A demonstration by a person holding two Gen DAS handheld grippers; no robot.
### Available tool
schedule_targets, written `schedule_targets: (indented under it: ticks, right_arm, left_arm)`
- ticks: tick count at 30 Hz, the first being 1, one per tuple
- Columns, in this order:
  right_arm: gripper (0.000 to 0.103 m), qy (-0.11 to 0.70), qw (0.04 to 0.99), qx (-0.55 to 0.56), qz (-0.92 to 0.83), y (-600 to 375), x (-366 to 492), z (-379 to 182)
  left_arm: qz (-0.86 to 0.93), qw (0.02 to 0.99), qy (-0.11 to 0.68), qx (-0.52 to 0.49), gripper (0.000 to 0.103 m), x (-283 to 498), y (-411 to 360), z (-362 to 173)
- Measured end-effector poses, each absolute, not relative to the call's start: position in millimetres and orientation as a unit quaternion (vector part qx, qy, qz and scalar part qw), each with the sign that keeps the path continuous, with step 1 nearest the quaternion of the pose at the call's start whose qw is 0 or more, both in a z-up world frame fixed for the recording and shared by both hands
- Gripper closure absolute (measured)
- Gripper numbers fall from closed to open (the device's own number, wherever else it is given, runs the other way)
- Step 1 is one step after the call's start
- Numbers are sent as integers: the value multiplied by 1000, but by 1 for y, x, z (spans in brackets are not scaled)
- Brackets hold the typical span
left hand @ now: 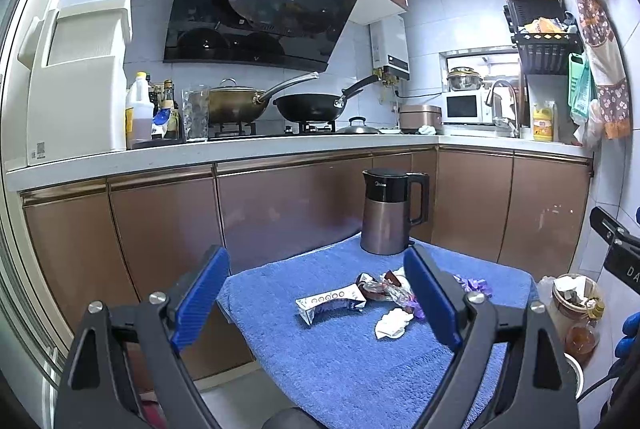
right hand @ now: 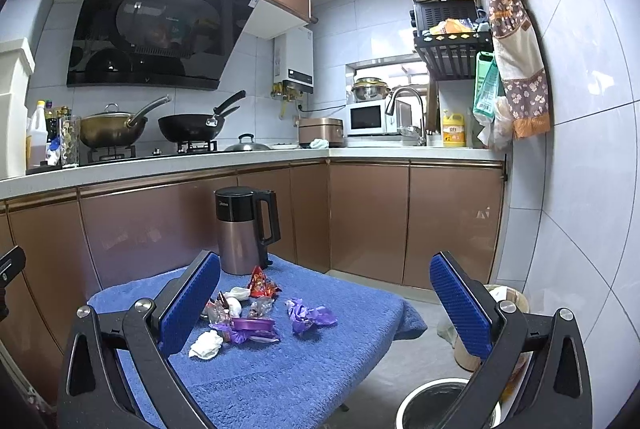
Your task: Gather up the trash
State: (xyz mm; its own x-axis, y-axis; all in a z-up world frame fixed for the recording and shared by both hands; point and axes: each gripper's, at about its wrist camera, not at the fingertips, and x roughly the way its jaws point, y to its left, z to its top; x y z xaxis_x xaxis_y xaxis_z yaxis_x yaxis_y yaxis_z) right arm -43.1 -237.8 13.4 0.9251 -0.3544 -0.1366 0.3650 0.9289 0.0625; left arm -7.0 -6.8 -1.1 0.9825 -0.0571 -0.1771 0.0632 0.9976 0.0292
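Both grippers hang above a small desk covered with a blue towel [left hand: 344,361], and neither has hold of anything. The left gripper [left hand: 316,299] has its blue-padded jaws spread wide, framing the trash in the lower middle of its frame. The right gripper [right hand: 326,307] is spread just as wide, its left finger over the towel and its right finger out past the desk edge, above the floor at the lower right.

The trash lies in a loose cluster in the middle of the towel, in front of a copper and black kettle [right hand: 244,231] that stands upright at the far edge. In the left wrist view, a flattened white carton [left hand: 330,303] lies left of centre, touching a clear and brown wrapper [left hand: 380,289], with a crumpled white tissue [left hand: 394,323] just below it. In the right wrist view, a red snack packet [right hand: 260,283] sits nearest the kettle, a crumpled purple wrapper [right hand: 310,315] lies apart to the right, a purple strip wrapper [right hand: 250,327] lies in the centre, and the tissue [right hand: 206,345] is at the lower left of the pile.

A round bin [right hand: 440,405] stands on the floor at the bottom right of the right wrist view, partly hidden by the gripper finger. A lined container with rubbish in it [left hand: 574,295] sits beside the desk at the right edge of the left wrist view.
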Motion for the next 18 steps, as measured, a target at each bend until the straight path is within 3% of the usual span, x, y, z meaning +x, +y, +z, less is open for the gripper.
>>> schedule_targets:
  ticks: [18]
  right_arm:
    - [0, 64, 980, 44, -184, -246, -38, 10]
  left_arm:
    - [-36, 996, 83, 11, 14, -1, -10, -4]
